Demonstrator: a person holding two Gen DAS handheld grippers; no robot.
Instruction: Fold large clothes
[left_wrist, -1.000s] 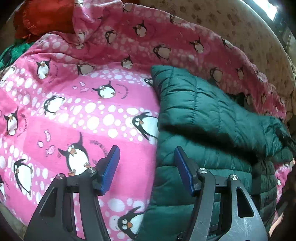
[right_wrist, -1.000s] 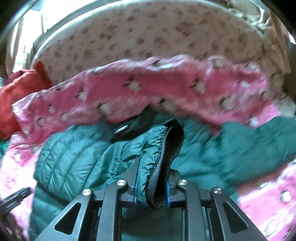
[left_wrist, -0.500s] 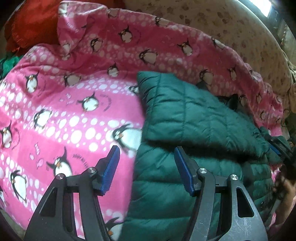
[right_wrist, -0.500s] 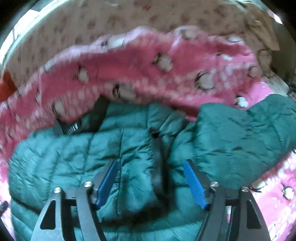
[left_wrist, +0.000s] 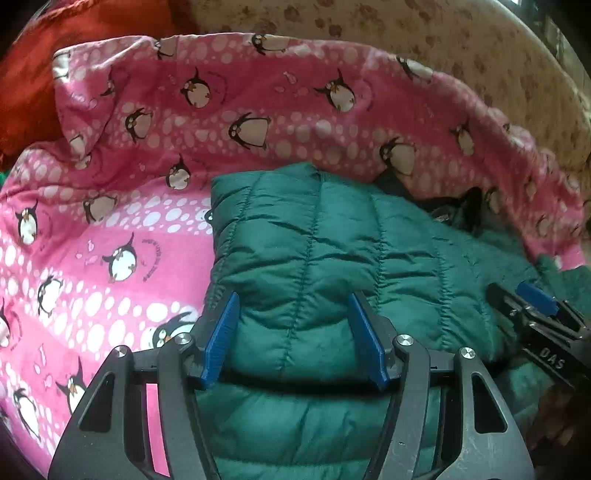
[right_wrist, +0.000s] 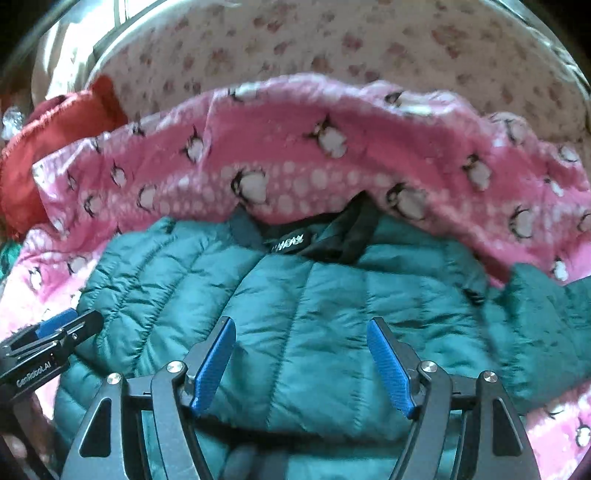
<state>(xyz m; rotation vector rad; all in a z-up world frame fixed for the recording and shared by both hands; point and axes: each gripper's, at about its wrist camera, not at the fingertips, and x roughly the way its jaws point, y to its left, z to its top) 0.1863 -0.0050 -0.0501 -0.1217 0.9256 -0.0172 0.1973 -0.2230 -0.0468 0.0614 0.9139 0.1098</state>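
A dark green quilted puffer jacket (left_wrist: 332, 243) lies on a pink penguin blanket (left_wrist: 110, 221), with one sleeve folded across its body. Its black collar with a label (right_wrist: 332, 240) points to the far side. My left gripper (left_wrist: 293, 325) is open and empty, low over the folded sleeve. My right gripper (right_wrist: 301, 354) is open and empty, low over the jacket's (right_wrist: 295, 314) middle. The jacket's other sleeve (right_wrist: 535, 325) spreads out to the right. Each gripper shows in the other's view: the right one (left_wrist: 535, 306) at the right edge, the left one (right_wrist: 51, 332) at the left edge.
The pink blanket (right_wrist: 295, 155) is bunched into a ridge behind the jacket. A red garment (left_wrist: 44, 74) lies at the far left. A cream floral sheet (right_wrist: 332, 48) covers the surface beyond.
My right gripper let go of the sleeve cuff it held and opened; the sleeve now lies on the jacket. My left gripper moved right, from over the blanket to over the jacket.
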